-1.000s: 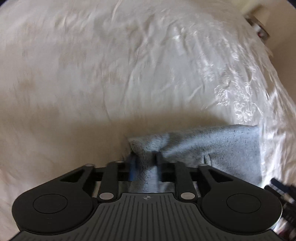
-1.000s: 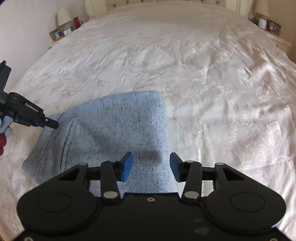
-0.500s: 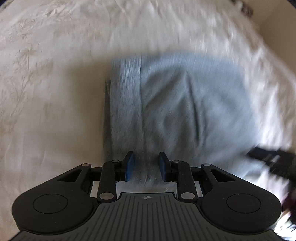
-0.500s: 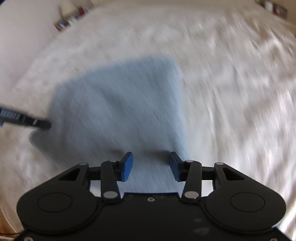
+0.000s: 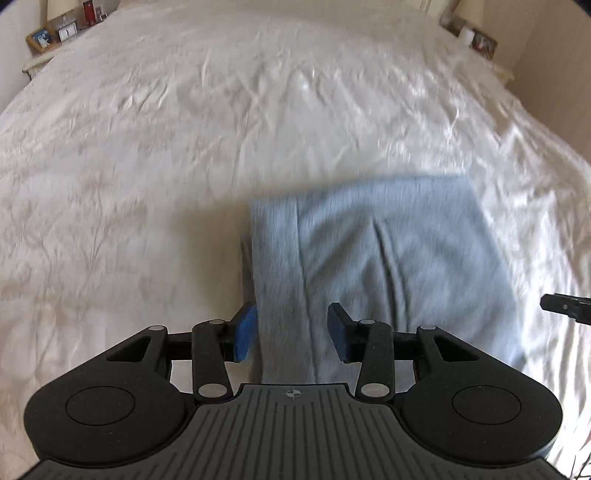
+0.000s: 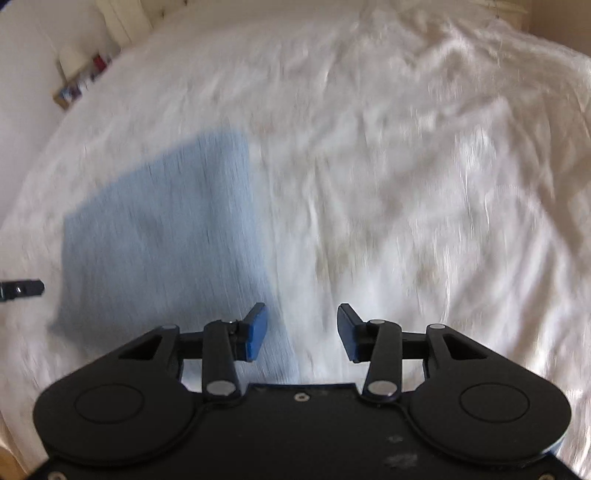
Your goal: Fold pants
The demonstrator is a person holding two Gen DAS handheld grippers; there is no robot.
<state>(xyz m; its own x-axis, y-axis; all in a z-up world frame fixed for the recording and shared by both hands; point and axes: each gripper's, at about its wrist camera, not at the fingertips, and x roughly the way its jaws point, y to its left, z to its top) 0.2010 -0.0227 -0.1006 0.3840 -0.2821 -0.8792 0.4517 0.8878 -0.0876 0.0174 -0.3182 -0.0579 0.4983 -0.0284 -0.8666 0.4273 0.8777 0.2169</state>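
Light blue-grey pants (image 5: 384,266) lie folded into a flat rectangle on the white bedspread (image 5: 184,147). My left gripper (image 5: 291,332) hovers over their near left edge; its jaws are opening and nothing is pinched between them. In the right wrist view the pants (image 6: 162,240) appear on the left. My right gripper (image 6: 301,332) stands open above the pants' right edge and the bare bedspread (image 6: 424,184), holding nothing. A tip of the other gripper shows at the frame edge in each view: the right gripper's finger (image 5: 565,306) and the left gripper's finger (image 6: 22,288).
A nightstand with picture frames and small items (image 5: 62,31) stands at the bed's far left corner. Another nightstand with a framed photo (image 5: 480,40) is at the far right. A beige wall (image 5: 554,55) borders the bed's right side.
My left gripper has let go of the pants' bunched edge, opened and drawn back. The pants now lie flat. My right gripper has shifted right, toward the pants' right edge.
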